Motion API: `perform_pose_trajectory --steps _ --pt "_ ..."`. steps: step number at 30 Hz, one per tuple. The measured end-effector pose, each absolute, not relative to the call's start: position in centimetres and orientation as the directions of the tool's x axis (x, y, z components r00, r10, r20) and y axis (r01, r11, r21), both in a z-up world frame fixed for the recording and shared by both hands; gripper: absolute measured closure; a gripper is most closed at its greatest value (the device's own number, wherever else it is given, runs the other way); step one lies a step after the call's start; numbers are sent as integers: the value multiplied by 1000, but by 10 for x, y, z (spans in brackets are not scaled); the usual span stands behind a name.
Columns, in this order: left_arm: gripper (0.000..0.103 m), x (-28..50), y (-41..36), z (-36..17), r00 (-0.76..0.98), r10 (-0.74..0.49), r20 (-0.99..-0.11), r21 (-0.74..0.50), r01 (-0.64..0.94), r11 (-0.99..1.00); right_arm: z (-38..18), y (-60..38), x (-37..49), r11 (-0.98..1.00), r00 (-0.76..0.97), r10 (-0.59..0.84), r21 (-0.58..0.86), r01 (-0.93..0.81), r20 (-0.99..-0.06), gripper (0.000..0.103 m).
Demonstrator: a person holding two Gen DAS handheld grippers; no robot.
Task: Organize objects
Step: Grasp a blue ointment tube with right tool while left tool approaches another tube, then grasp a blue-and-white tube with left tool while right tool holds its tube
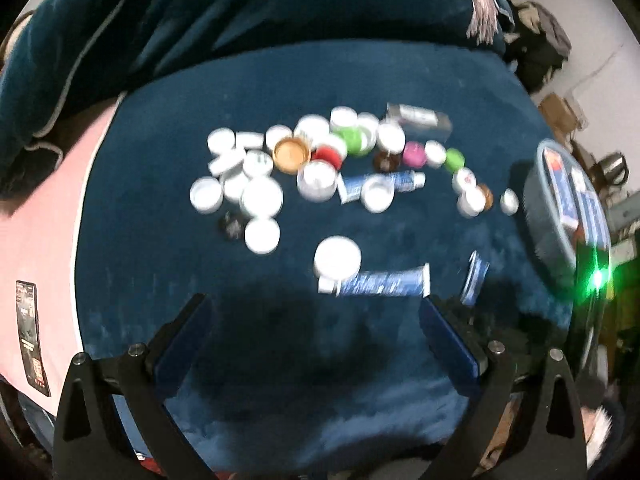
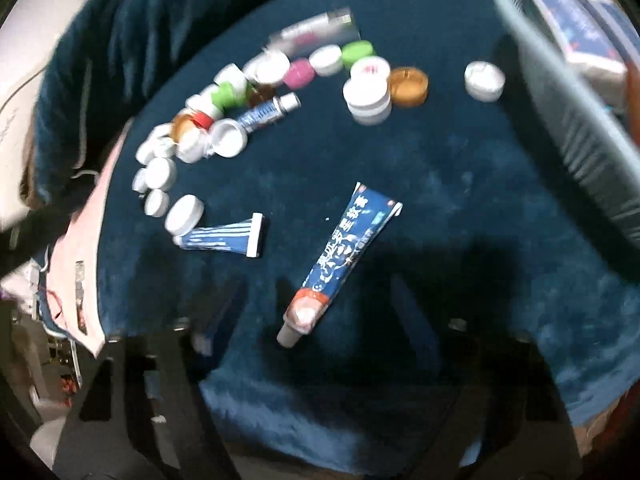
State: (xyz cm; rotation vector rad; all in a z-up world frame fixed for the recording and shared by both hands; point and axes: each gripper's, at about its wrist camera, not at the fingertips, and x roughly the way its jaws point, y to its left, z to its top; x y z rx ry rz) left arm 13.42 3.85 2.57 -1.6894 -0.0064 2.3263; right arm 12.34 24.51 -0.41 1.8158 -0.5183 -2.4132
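Blue tube: a blue-and-white ointment tube (image 2: pixel 343 258) lies flat on the dark blue plush cloth (image 2: pixel 460 208), cap end nearest the right gripper (image 2: pixel 316 312), crimped end pointing up-right; nothing touches it.
Right gripper: jaws apart, blurred; the tube's cap end lies in the gap between them, with no pad pressing on it.
Second tube: a shorter blue tube (image 2: pixel 224 238) lies to the left, its cap end against a white jar (image 2: pixel 185 213).
Left gripper: the left gripper (image 1: pixel 316 316) hangs over bare cloth, fingers (image 1: pixel 450 342) spread wide, nothing between them; that second tube (image 1: pixel 382 283) lies just beyond its tips.
Scatter: white, green, pink, red and amber caps and jars (image 1: pixel 316 152) cluster farther back, with a third blue tube (image 1: pixel 394 182) among them.
Lone pieces: an amber lid (image 2: pixel 408 87) sits beside a stacked white jar (image 2: pixel 367 98); one white cap (image 2: pixel 484 80) stands apart near the basket.
Basket: a grey-blue ribbed basket (image 2: pixel 568 120) at the right edge holds blue-and-white boxes (image 2: pixel 576 28).
Surround: pink bedding (image 1: pixel 48 240) to the left.
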Motion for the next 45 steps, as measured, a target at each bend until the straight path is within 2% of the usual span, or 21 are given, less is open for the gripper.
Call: perform_pose_trajectory --steps 2,3,4,5,10,12,14,23,25,27,30,32,35,39,45 --pt "1 138 42 18 -270 207 -940 -141 -243 -960 -10 240 121 -956 -289 -210 258 -140 -934 59" --pt "1 140 45 15 -264 204 -943 -133 -263 -955 -10 238 121 -963 -295 -193 238 -127 -936 73" --pt "1 142 50 11 -260 208 -943 -128 -296 -947 -9 238 120 -962 -304 -203 248 -115 -931 79" --pt "1 143 54 9 -260 212 -942 -123 -321 -939 -7 239 119 -959 -312 -221 264 -102 -924 81" --pt "2 148 92 -6 -262 239 -935 -81 -498 -863 8 253 118 -981 -381 -136 179 -78 -914 83" --pt "6 147 106 -14 -252 235 -939 -60 -552 -832 6 260 116 -984 -376 -117 158 -80 -919 83" --pt "12 145 118 -22 -241 219 -946 -32 -601 -798 0 268 115 -981 -355 -129 171 -89 -926 82" --pt "17 134 147 -50 -248 95 -964 123 -736 -666 -8 268 121 -980 -357 -151 188 -69 -922 82" --pt "29 130 147 -49 -249 89 -964 130 -738 -662 -9 268 120 -978 -356 -161 196 -65 -920 81" --pt "55 123 143 -45 -262 85 -961 134 -713 -688 -10 270 120 -976 -353 -172 208 -65 -920 81" --pt "68 98 121 -36 -209 167 -964 -12 -590 -807 -10 269 117 -976 -349 -171 208 -70 -921 81" --pt "71 88 109 -32 -194 220 -956 -88 -527 -845 -10 268 116 -977 -350 -163 201 -74 -922 81" --pt "70 85 104 -34 -174 253 -952 -138 -494 -858 -9 266 113 -978 -357 -152 193 -80 -922 81" --pt "42 90 113 -39 -167 249 -954 -133 -507 -852 -13 263 108 -981 -348 -137 175 -81 -927 81" --pt "40 96 139 -42 -200 186 -962 -24 -616 -787 -13 264 107 -981 -340 -146 181 -72 -929 81"
